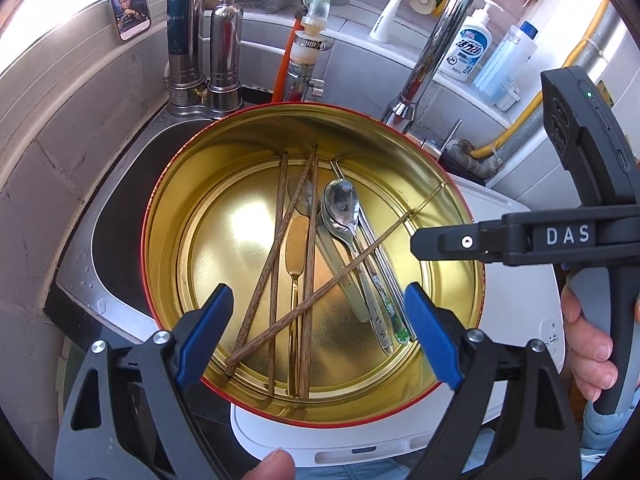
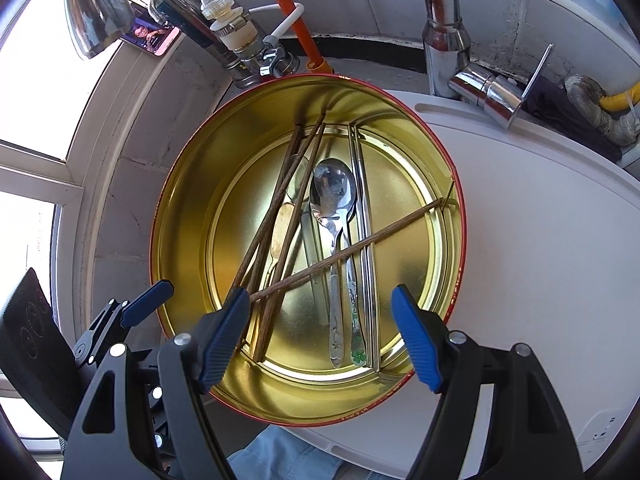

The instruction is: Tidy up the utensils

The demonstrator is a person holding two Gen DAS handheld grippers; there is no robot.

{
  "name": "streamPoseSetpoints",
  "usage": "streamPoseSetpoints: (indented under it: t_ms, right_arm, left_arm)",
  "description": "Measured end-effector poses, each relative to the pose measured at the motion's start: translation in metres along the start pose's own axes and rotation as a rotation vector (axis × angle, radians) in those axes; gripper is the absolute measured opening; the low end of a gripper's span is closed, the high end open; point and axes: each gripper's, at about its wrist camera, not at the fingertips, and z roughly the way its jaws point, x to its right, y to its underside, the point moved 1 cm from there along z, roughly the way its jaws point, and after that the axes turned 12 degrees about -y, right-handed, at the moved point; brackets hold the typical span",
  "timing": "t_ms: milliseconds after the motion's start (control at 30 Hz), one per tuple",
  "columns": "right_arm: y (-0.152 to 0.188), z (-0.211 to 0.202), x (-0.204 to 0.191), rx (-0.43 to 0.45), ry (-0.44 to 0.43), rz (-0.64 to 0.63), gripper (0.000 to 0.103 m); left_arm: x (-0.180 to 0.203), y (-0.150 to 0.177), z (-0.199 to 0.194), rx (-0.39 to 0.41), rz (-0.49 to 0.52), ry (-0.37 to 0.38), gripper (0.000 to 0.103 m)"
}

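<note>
Near: your left gripper point(image 1: 320, 332) and right gripper point(image 2: 320, 336) both gape wide, holding nothing | Middle: chopsticks point(image 2: 280, 216) and spoons point(image 2: 334, 192) lie mixed in the round tin point(image 2: 180, 208), one chopstick point(image 2: 360, 244) crossing | Far: white board point(image 2: 540, 240) bare; sorting looks unfinished.

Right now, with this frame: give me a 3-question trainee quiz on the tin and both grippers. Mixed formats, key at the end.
1. True or false: the left gripper is shut on a chopstick.
2. Which piece lies diagonally across the others in the round gold tin? A) silver spoon B) one wooden chopstick C) gold butter knife
3. Fill in: the tin rests on a white ____ beside the tap.

Key: 1 false, both it and the right gripper are open and hold nothing. 2 B. 3 board.
</note>
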Motion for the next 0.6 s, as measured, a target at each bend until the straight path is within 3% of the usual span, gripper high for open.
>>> streamPoseSetpoints:
  t_ms: [167,367,600]
  right_arm:
    - [0.0031,-0.0056,0.0007,0.007,-0.007,-0.005,0.075]
    - [0.0027,-0.0073,-0.0004,0.014,-0.01,-0.007,0.075]
    - [0.0029,-0.0097,0.002,0.026,-0.016,-0.004,0.075]
  left_arm:
    - [0.003,-0.0014,-0.0057,0.073,0.001,-0.008,0.088]
    - [-0.0042,0.0045,-0.0043,0.095,-0.058,0.014,0.088]
    - [-0.0034,0.0052,-0.0071,0.099,-0.03,-0.009,0.088]
